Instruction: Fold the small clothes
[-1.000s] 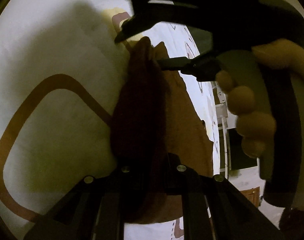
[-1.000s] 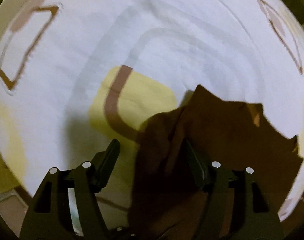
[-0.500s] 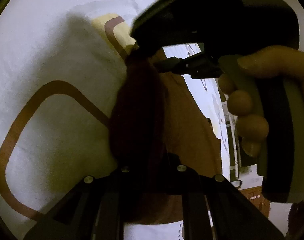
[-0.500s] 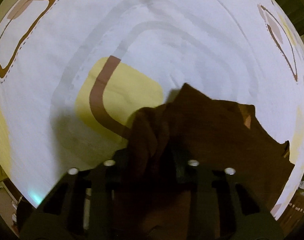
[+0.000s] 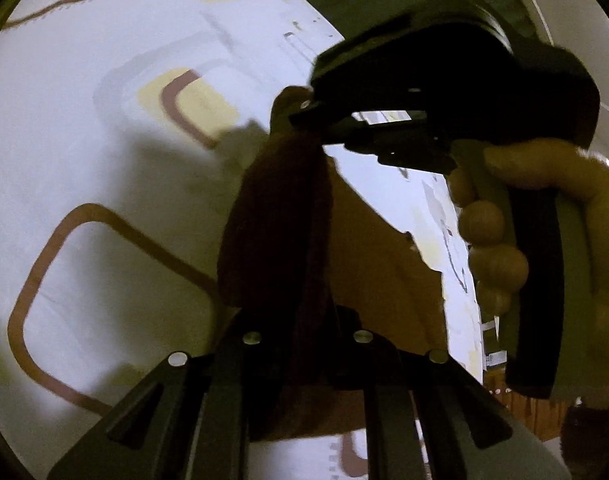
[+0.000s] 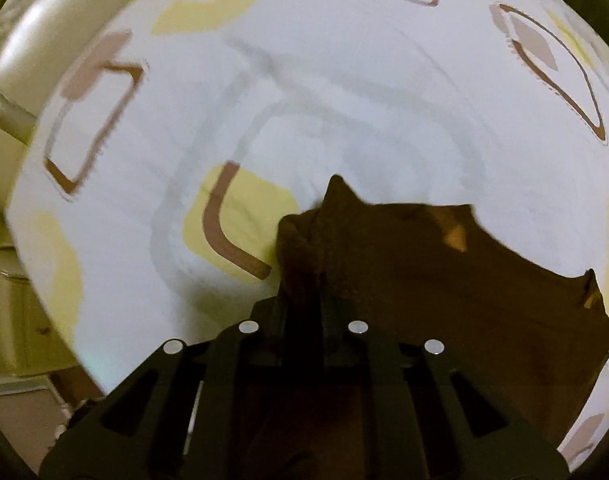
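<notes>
Right gripper point(image 6: 302, 304) closing on brown garment point(image 6: 424, 280) edge.

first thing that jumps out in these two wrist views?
The dark brown garment, bunched and pinched at one edge by both grippers, over a white bedsheet printed with brown and yellow rounded squares. In the left wrist view the right gripper, its jaws closing on the cloth, fills the upper right, with the person's hand round its handle.
</notes>
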